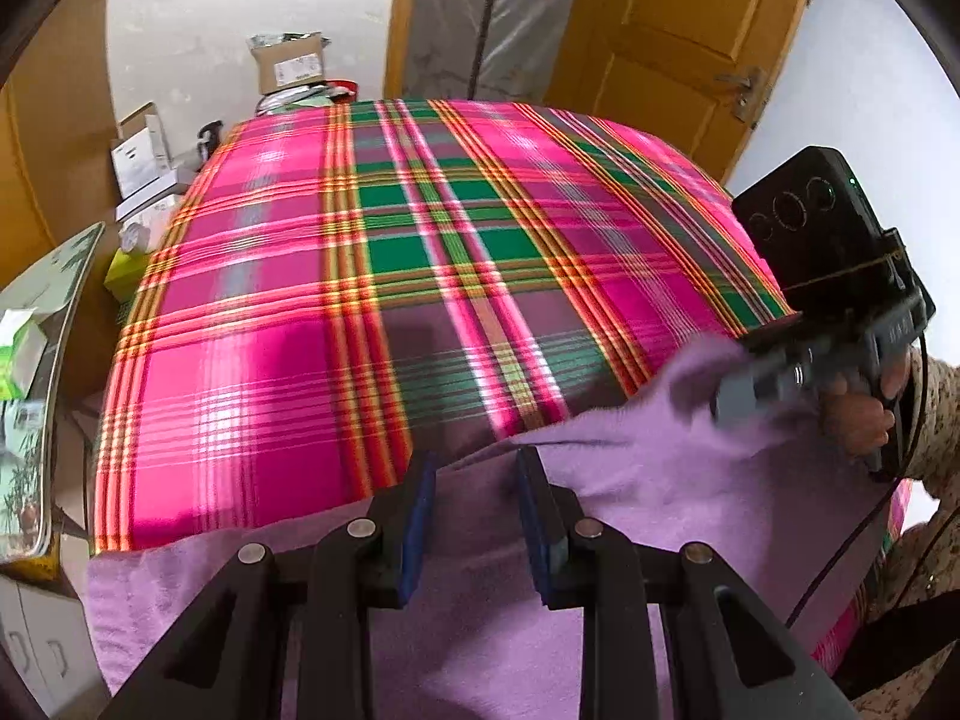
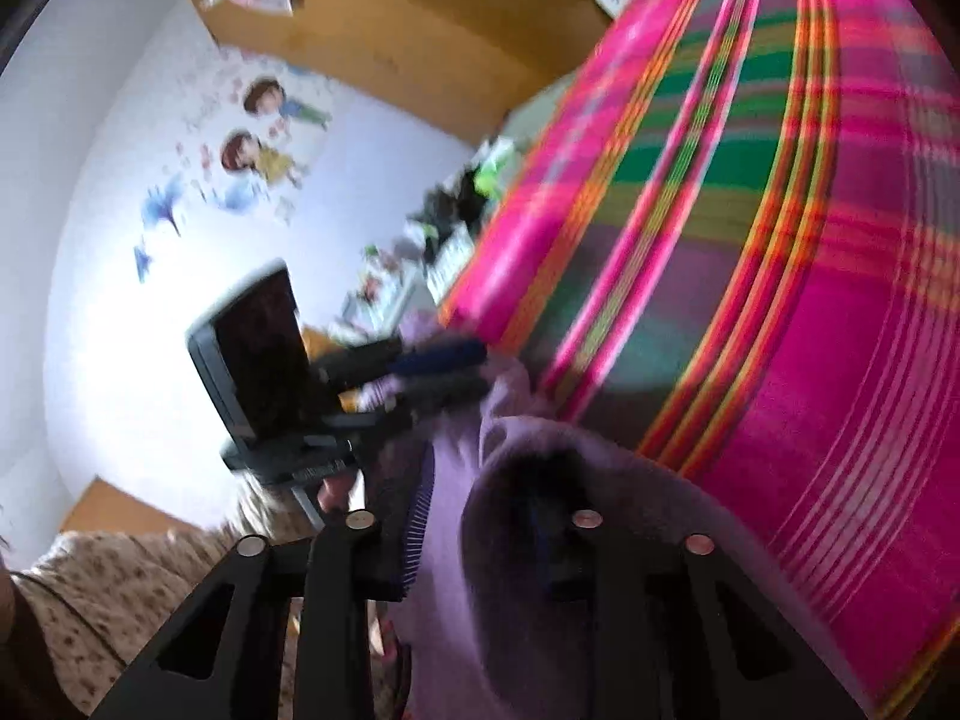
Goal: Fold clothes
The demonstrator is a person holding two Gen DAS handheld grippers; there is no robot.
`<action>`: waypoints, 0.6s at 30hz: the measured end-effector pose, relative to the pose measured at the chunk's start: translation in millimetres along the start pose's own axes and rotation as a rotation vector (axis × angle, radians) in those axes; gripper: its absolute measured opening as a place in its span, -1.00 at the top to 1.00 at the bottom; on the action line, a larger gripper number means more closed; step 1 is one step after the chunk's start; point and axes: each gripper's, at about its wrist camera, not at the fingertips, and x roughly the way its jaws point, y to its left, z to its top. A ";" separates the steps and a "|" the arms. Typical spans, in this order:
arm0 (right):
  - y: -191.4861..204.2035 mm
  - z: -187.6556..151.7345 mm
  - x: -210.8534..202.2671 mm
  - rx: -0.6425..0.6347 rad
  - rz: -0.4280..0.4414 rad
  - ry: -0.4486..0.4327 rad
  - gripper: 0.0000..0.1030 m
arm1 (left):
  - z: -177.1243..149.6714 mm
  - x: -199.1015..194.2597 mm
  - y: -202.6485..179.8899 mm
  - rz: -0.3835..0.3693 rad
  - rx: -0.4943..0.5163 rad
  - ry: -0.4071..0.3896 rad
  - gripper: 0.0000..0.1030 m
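A: Left wrist view: left gripper, jaws apart, nothing pinched. Lilac garment lies under and ahead of its pads on the plaid bedspread. Right gripper to its right, touching the cloth.

B: Right wrist view, blurred: right gripper has garment bunched between and over its fingers; grip cannot be confirmed

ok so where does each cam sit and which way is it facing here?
Left wrist: on the left tongs, looking across the plaid bedspread toward the door; its blue pads straddle the purple garment, right tongs and hand at right.
Right wrist: on the right tongs, tilted, blurred, facing the stickered wall; garment draped over the fingers, left tongs ahead.
Shared: bedspread, garment, the opposite tongs.
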 end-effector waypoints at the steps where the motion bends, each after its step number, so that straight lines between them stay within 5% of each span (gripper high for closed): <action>1: -1.8 3.1 -4.0 0.003 -0.017 -0.021 0.86 | -0.7 -1.5 3.2 -0.001 -0.018 -0.009 0.46; 11: -20.3 30.3 -9.5 0.044 -0.103 -0.048 0.93 | -5.7 -3.9 24.8 0.010 -0.115 -0.038 0.46; 18: -55.0 30.3 -6.7 0.227 -0.035 -0.039 0.93 | -13.2 -4.5 45.0 0.043 -0.184 -0.038 0.46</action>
